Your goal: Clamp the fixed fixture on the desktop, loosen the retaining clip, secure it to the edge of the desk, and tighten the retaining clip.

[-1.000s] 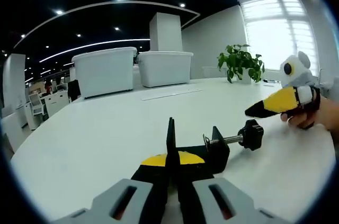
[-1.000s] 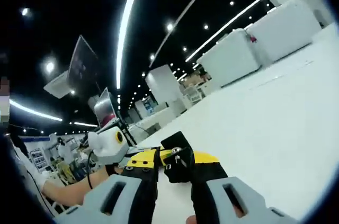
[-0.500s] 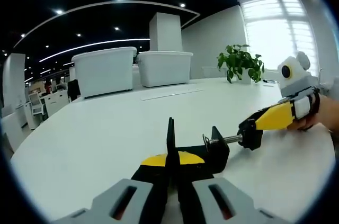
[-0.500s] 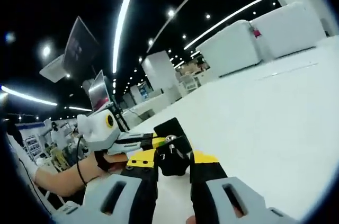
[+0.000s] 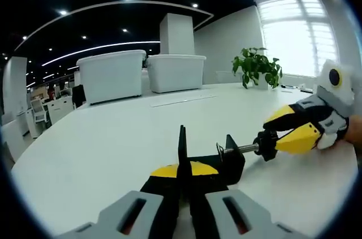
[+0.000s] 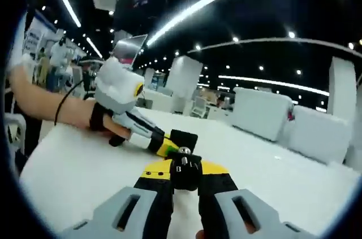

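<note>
Both grippers (left (image 5: 182,178), right (image 6: 180,176)) gripping fixture (image 5: 212,157), mid-table (image 5: 102,154)

White desk (image 5: 113,137), bright window (image 5: 294,30) (potted plant (image 5: 257,66) beside), dark ceiling

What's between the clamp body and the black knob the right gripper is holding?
In the left gripper view, a bare metal screw rod runs from the clamp body to the knob, which the right gripper grips.

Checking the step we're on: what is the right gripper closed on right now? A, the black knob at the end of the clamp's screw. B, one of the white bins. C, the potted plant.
A: in the left gripper view, the right gripper has its yellow-tipped jaws around the black knob on the clamp.
</note>
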Demonstrator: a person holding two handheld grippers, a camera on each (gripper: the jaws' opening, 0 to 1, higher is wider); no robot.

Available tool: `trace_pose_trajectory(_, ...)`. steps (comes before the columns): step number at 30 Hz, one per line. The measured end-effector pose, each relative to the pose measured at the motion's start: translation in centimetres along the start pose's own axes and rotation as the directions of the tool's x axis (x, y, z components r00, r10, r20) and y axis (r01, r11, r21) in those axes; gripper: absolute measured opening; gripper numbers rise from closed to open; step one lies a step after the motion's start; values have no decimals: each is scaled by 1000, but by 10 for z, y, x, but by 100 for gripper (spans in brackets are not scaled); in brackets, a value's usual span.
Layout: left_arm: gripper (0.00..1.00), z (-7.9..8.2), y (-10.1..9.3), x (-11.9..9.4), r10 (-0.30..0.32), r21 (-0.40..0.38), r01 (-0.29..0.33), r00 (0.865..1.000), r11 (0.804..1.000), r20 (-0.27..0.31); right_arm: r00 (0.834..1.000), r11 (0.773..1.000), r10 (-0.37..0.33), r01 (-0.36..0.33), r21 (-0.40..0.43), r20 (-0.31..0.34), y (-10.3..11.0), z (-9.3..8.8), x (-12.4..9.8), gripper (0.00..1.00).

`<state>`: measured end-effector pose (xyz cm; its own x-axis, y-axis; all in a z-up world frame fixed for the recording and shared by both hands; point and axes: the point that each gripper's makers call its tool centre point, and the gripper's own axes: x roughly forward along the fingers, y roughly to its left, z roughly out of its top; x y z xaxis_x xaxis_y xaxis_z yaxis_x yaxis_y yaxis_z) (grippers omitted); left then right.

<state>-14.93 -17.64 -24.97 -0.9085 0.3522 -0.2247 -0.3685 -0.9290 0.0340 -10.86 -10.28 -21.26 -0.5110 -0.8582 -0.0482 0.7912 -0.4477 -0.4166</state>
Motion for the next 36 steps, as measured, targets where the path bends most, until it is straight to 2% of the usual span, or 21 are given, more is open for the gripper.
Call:
trace_pose_trajectory(2, 6, 0, 2, 2, 2, -1, -2, 1000, 1000, 0, 1000, 997, -13, 13, -76, -4, 5, 2, 0, 14)
trace_pose_trajectory(4, 6, 0, 3, 3, 6, -2, -6, 1000, 1000, -1, 1000, 982, -23, 20, -187, -12, 11, 4, 1, 14)
trace_pose_trajectory(10, 6, 0, 4, 2, 9, -7, -9, 1000, 1000, -3, 999, 977, -37, 32, -212, -16, 12, 5, 2, 14)
trace_pose_trajectory(12, 6, 0, 4, 3, 8, -7, -8, 1000, 1000, -3, 999, 984, -35, 32, -175, -13, 10, 5, 2, 14)
trace_pose_trajectory(13, 6, 0, 5, 3, 8, -7, -8, 1000, 1000, -3, 999, 991, -32, 30, -130, -9, 9, 5, 1, 14)
trace_pose_trajectory(14, 6, 0, 5, 4, 7, -7, -7, 1000, 1000, -2, 1000, 998, -16, 16, -58, -1, 9, 6, 1, 14)
trace_pose_trajectory(15, 6, 0, 6, 4, 6, -6, -6, 1000, 1000, -2, 1000, 993, 9, -11, 114, 17, 3, 4, 2, 16)
trace_pose_trajectory(16, 6, 0, 6, 5, 5, -6, -5, 1000, 1000, -2, 1000, 963, 24, -28, 268, 20, -2, 3, 2, 18)
trace_pose_trajectory(17, 6, 0, 6, 5, 3, -6, -3, 1000, 1000, -2, 1000, 944, 21, -24, 329, 12, -7, 2, -1, 19)
trace_pose_trajectory(18, 6, 0, 6, 5, 1, -4, -1, 1000, 1000, -1, 1000, 913, 13, -16, 407, 9, -17, -1, -1, 21)
trace_pose_trajectory(19, 6, 0, 6, 6, 1, -5, -1, 1000, 1000, -1, 1000, 859, 5, -12, 512, 17, -21, 0, -4, 22)
trace_pose_trajectory(20, 6, 0, 5, 3, 2, -5, -2, 1000, 1000, -1, 1000, 814, 8, -16, 580, 17, -27, -3, -4, 23)
trace_pose_trajectory(21, 6, 0, 4, 2, 2, -5, -2, 1000, 1000, -1, 1000, 761, 5, 10, 648, -20, -28, -10, -7, 23)
trace_pose_trajectory(22, 6, 0, 3, 2, 0, -4, 0, 1000, 1000, -1, 999, 714, 11, 25, 699, -46, -32, -17, -6, 22)
trace_pose_trajectory(23, 6, 0, 3, 2, 0, -4, 0, 1000, 1000, -1, 997, 676, 46, 9, 737, -55, -34, -24, -3, 22)
trace_pose_trajectory(25, 6, 0, 2, 2, 0, -4, 0, 1000, 1000, 0, 995, 622, 100, -40, 782, -29, -29, -23, 0, 22)
trace_pose_trajectory(26, 6, 0, 3, 2, -1, -4, 1, 1000, 1000, -1, 992, 607, 121, -58, 793, -20, -27, -22, 1, 22)
trace_pose_trajectory(27, 6, 0, 4, 3, -1, -4, 1, 1000, 1000, -1, 992, 625, 122, -59, 778, -22, -21, -20, 0, 22)
trace_pose_trajectory(30, 6, 0, 4, 4, -3, -5, 3, 1000, 1000, -1, 989, 654, 132, -38, 756, -64, -16, -27, 3, 22)
trace_pose_trajectory(36, 6, -1, 0, 2, -8, -4, 8, 1000, 1000, 0, 983, 642, 141, -2, 767, -115, -8, -35, 5, 23)
